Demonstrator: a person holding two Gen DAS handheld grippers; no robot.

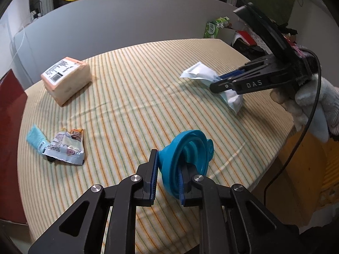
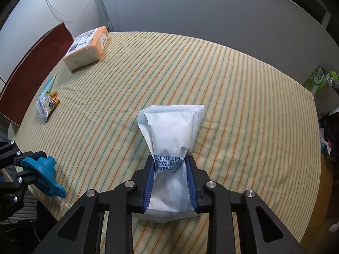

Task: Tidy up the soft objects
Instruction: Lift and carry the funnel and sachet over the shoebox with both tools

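Down on the striped surface [image 2: 233, 84], both tools are occupied. The right hand-held gripper [image 2: 170, 182] is clamped on a white soft pouch [image 2: 173, 131] — its blue pads pinch the pouch's lower part into a waist, right at the printed date stamp, while the fuller upper end rests on the cloth beyond the fingertips. From the left wrist view, a gloved hand [image 1: 313, 105] holds that tool at the right edge of the surface.

The left hand-held gripper [image 1: 168, 180] is narrow and grips a blue collapsible funnel [image 1: 188, 148] — one pad sits inside the funnel's rim, the other against its outer wall, near the front edge of the surface.

Well apart from both, toward the far left, sits a peach-coloured tissue pack [image 1: 65, 78] with a barcode label. Nearer, at the left, a crumpled snack wrapper [image 1: 65, 148] lies just beside a light blue sachet [image 1: 36, 139].
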